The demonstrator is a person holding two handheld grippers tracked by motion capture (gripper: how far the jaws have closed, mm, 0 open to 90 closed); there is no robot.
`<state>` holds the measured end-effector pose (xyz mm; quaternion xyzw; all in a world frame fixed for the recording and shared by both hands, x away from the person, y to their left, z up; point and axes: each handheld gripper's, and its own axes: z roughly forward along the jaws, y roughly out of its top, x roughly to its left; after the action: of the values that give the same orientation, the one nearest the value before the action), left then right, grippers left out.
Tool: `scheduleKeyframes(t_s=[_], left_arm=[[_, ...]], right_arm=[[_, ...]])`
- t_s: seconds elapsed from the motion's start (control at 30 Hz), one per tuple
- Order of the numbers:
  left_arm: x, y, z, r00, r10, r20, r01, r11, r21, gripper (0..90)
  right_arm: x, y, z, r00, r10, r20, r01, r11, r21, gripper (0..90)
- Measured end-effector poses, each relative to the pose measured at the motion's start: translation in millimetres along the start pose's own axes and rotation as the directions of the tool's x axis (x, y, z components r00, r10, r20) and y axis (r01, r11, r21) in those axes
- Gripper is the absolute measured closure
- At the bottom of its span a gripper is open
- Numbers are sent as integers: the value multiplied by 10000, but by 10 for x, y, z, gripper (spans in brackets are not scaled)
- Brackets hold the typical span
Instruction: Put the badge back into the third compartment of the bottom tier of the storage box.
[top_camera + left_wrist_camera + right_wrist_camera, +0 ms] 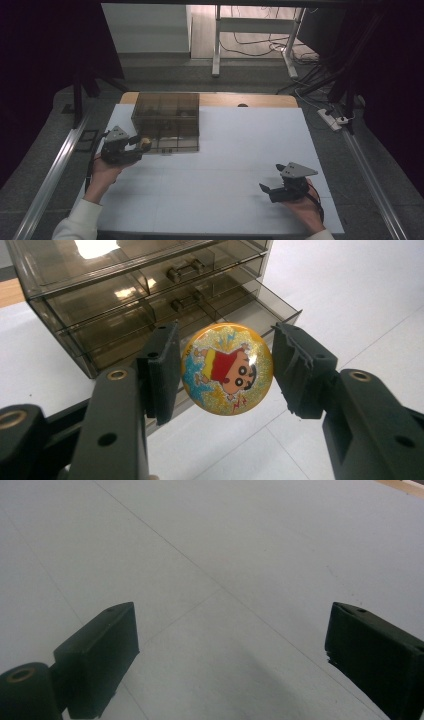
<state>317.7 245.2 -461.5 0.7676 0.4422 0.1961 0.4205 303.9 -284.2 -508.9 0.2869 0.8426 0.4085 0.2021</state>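
Badge: round glittery cartoon badge [227, 370], yellow with a little figure in a red shirt, was up off the counter [215, 165] and sitting between the left claw's jaws, not lying on anything.

Left claw: left claw [225, 372] looked like it was holding the badge. The left jaw was right against its edge, but there seemed to be a sliver of gap on the right side, so maybe a loose pinch.

Right claw: right claw [230, 645] was spread wide with nothing in it, parked over bare counter at the near right, well apart from everything.

Drawer box: smoky clear drawer box [166, 120] sat at the far left, just beyond the badge, with its bottom drawer [250, 302] pulled out.

Progress: pickup looked done and a drawer was already open, I'd say.

Left to do: probably carrying the badge over that open drawer, dropping it in, then pushing it shut.
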Motion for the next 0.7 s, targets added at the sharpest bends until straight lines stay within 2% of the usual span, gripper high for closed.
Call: scheduleKeyframes(t_s=[0.7], left_arm=[[-22,111,253,9998,113,184,-116,9997,191,464]], right_arm=[[-2,-1,3,10000,-32,0,32,10000,15,66]])
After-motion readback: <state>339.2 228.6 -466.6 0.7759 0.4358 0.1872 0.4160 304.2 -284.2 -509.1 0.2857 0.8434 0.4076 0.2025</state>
